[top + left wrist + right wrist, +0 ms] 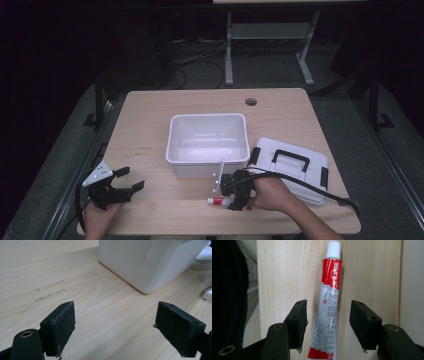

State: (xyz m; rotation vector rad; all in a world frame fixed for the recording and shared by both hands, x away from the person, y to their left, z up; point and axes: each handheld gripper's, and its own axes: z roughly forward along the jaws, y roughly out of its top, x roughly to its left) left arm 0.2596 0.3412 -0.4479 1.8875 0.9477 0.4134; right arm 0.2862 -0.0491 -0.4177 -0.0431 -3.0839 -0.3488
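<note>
A red and silver tube (328,302) with a white cap lies flat on the wooden table, near its front edge (220,201). My right gripper (328,308) is low over the tube with one jaw on each side. A gap shows between each pad and the tube, so the gripper is open. In the high view the right gripper (234,196) sits just in front of the white bin (207,117). My left gripper (132,178) rests at the table's front left, open and with nothing between its jaws (116,315). The tube's cap (208,294) shows at the edge of the left gripper view.
The white bin (140,262) stands mid-table with nothing in it. Its white lid (300,175) with a black handle lies to the right of it, close behind my right hand. A cable hole (251,101) is at the table's far side.
</note>
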